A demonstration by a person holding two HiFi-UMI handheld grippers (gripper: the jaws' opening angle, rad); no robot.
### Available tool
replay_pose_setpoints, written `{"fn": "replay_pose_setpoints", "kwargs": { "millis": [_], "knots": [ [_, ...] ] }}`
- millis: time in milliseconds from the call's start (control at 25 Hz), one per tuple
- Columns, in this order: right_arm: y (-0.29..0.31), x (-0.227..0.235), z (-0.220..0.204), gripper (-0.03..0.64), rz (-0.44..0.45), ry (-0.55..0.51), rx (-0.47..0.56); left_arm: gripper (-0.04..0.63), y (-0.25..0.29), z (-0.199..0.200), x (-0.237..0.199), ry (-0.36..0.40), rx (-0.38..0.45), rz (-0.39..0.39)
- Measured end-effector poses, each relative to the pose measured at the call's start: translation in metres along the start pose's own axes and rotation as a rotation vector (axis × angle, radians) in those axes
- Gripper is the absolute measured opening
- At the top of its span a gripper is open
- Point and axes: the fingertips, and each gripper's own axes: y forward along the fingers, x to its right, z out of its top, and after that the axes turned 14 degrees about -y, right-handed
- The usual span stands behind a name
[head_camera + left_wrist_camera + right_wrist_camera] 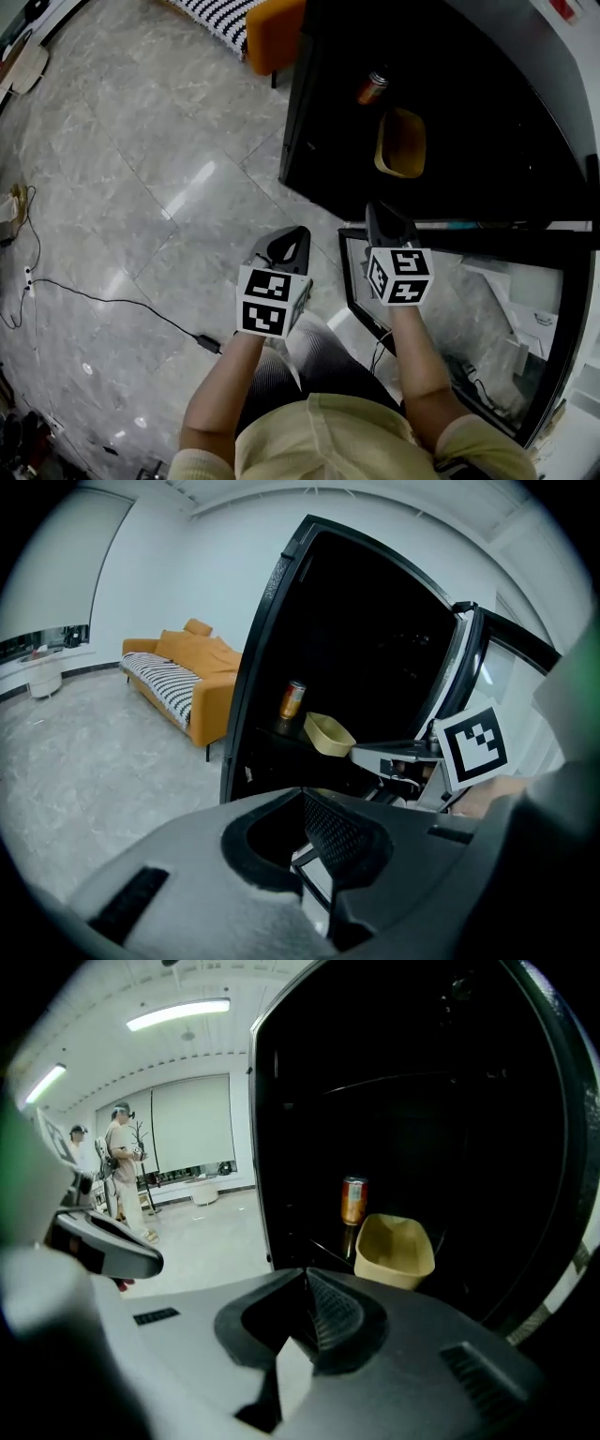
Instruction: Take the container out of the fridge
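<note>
The black fridge (441,103) stands open. On its dark shelf sit a yellow container (400,142) and, behind it, an orange can (371,87). My right gripper (375,211) is shut and empty, held just in front of the shelf's edge and short of the container. Level with it to the left, over the floor, my left gripper (298,232) is also shut and holds nothing. The right gripper view shows the container (394,1249) and can (353,1200) just beyond the closed jaws (306,1277). From the left gripper (302,795) the container (328,733) lies ahead and right.
The fridge's glass door (469,309) hangs open at my right, beside my right arm. An orange sofa (178,682) stands left of the fridge. A black cable (112,302) runs over the marble floor. Two people (122,1162) stand far back in the room.
</note>
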Motion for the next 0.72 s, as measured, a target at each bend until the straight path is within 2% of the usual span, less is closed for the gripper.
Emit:
{"fn": "replay_pose_setpoints", "kwargs": {
  "millis": [400, 720],
  "knots": [
    [0.025, 0.031, 0.001, 0.031, -0.061, -0.064, -0.006, 0.023, 0.03, 0.014, -0.008, -0.013, 0.009, -0.004],
    [0.041, 0.052, 0.007, 0.031, -0.113, -0.189, -0.012, 0.023, 0.053, 0.03, -0.004, 0.004, 0.023, -0.017]
  ]
}}
